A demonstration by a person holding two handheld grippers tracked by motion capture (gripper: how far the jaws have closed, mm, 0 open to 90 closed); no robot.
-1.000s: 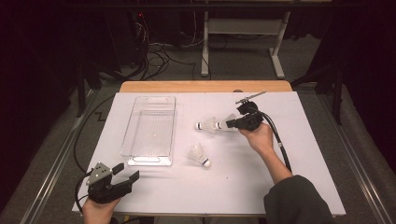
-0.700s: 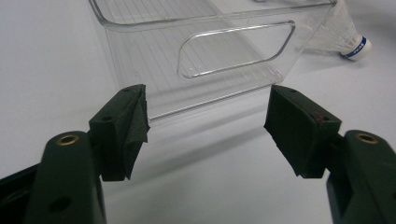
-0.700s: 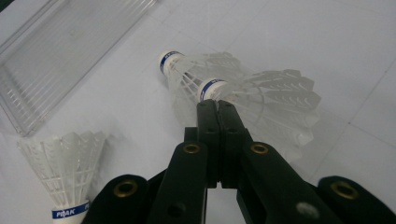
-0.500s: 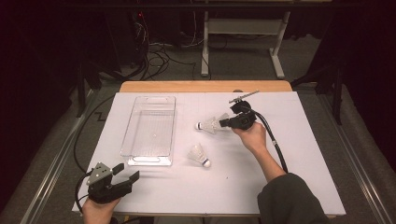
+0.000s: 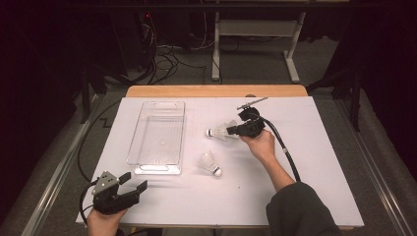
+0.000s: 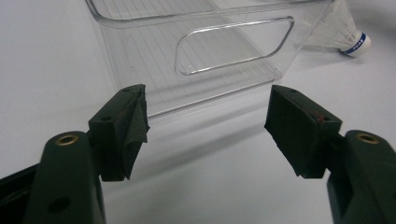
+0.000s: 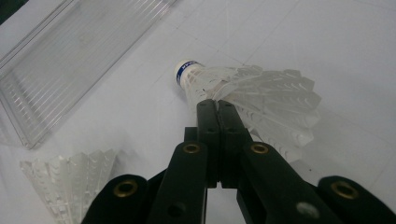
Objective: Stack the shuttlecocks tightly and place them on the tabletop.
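Right gripper (image 5: 232,131) has been shifted toward 9 o'clock, clamped on a shuttlecock (image 7: 243,91) skirt. Left gripper (image 6: 205,121) is parked, released. Carry phase, likely; next, shuttlecock is taken to the bin (image 5: 158,137) at 9 o'clock.

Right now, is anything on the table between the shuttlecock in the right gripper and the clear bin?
Nothing visible. The right gripper holds the shuttlecock by its feathers; bare table lies between it and the clear bin. The second shuttlecock lies nearer the person, off that line.
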